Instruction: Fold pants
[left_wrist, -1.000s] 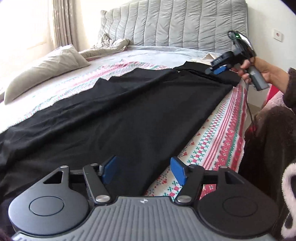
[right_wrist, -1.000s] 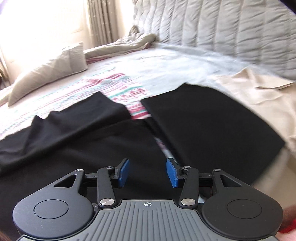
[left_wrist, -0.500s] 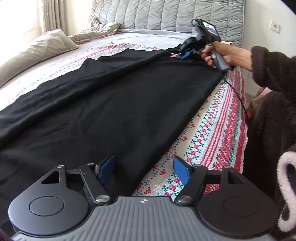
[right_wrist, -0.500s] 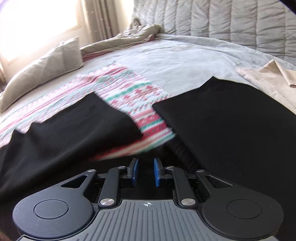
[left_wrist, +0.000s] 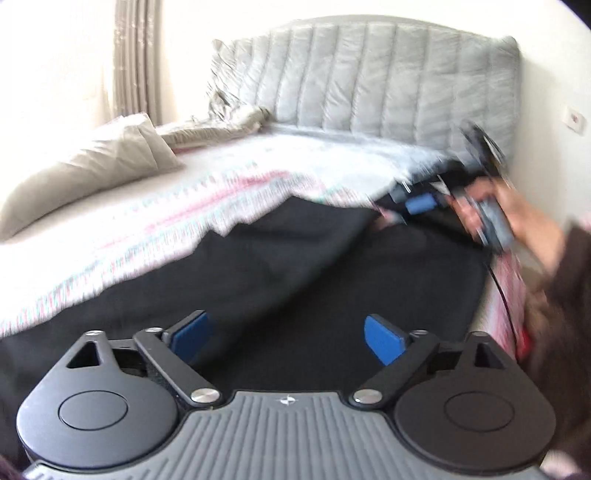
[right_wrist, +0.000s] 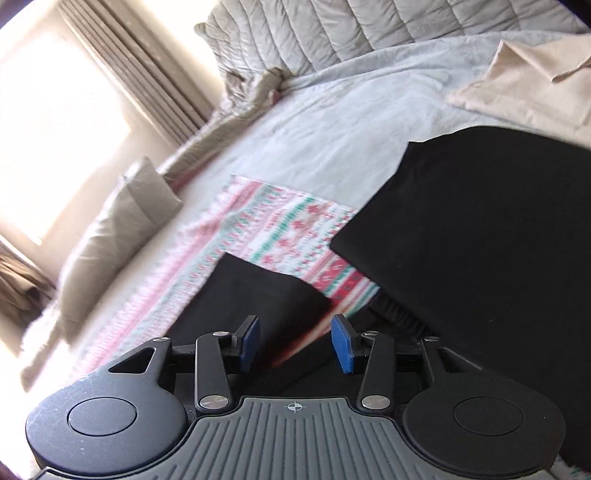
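Left wrist view: black pants (left_wrist: 332, 280) are spread on the bed (left_wrist: 147, 214), soft and limp, best pinched at a hem edge; left gripper (left_wrist: 284, 334) and right gripper (right_wrist: 295, 341), jaws just opened, are both seen empty.

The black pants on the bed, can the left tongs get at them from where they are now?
Probably yes. The left tongs stand wide open just above the pants, having just been opening, with nothing between the jaws or in the way. The right tongs are off at the far end.
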